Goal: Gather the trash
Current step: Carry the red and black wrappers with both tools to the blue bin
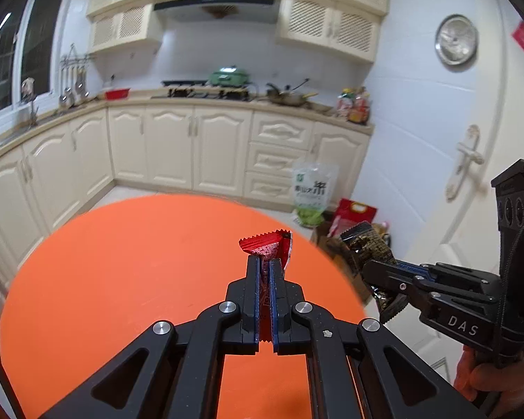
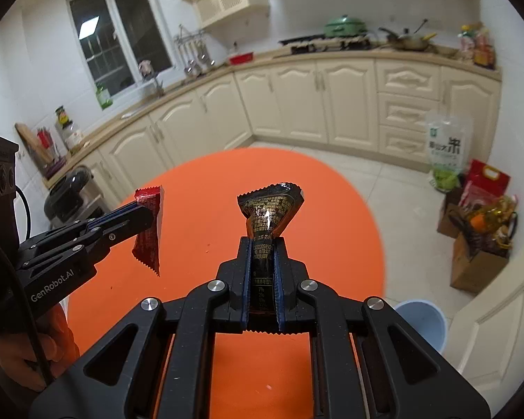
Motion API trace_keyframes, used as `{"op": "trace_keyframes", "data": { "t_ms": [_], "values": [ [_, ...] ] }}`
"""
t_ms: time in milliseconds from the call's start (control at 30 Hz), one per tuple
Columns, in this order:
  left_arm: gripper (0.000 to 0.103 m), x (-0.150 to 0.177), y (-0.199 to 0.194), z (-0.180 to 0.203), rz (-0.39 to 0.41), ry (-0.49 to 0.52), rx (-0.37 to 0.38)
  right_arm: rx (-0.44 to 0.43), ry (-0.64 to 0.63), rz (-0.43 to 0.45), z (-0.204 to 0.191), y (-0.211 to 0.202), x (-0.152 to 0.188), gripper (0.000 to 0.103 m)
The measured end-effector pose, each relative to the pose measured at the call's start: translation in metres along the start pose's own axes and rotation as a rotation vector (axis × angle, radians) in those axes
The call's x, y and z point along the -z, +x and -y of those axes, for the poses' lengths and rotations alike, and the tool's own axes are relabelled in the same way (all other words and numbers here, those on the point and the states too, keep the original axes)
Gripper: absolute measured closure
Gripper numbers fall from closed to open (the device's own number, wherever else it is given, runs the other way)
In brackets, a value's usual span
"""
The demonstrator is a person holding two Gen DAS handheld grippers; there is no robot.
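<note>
My left gripper (image 1: 264, 262) is shut on a red snack wrapper (image 1: 269, 246) and holds it above the round orange table (image 1: 122, 272). My right gripper (image 2: 264, 244) is shut on a black snack wrapper with gold print (image 2: 270, 209), also above the table (image 2: 314, 209). In the left wrist view the right gripper (image 1: 370, 269) with the black wrapper (image 1: 366, 244) is at the right, past the table edge. In the right wrist view the left gripper (image 2: 146, 214) with the red wrapper (image 2: 150, 223) is at the left. A light blue bin (image 2: 422, 321) stands on the floor beside the table, lower right.
Cream kitchen cabinets (image 1: 192, 146) line the far walls. A green and white bag (image 2: 445, 153), a red bag (image 2: 485, 181) and a cardboard box of goods (image 2: 478, 255) stand on the floor at the right. A white door (image 1: 464, 160) is at the right.
</note>
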State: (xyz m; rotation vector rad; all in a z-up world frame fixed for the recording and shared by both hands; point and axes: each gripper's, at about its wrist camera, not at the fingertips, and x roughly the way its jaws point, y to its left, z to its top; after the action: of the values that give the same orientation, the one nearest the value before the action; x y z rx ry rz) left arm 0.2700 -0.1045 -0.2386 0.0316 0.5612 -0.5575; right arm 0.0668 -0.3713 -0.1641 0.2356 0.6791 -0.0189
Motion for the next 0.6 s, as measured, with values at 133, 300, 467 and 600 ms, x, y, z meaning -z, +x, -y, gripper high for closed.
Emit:
{"op": "trace_keyframes", "data": {
  "t_ms": [133,300,467,600],
  "values": [
    [0.103,0.008,-0.023,0.028,0.009,0.026,0.060,0.038,0.026,0.047,0.017,-0.029,-0.001,0.092],
    [0.102,0.009,-0.032,0.053,0.005,0.060,0.115,0.093,0.077,0.086,0.048,-0.056,0.000,0.092],
    [0.102,0.015,-0.029,0.086,-0.022,0.092,0.183,0.155,0.150,0.092,0.091,-0.071,0.009,0.092],
    [0.102,0.020,-0.022,0.107,-0.053,0.107,0.234,0.203,0.207,0.082,0.132,-0.078,0.019,0.092]
  ]
}}
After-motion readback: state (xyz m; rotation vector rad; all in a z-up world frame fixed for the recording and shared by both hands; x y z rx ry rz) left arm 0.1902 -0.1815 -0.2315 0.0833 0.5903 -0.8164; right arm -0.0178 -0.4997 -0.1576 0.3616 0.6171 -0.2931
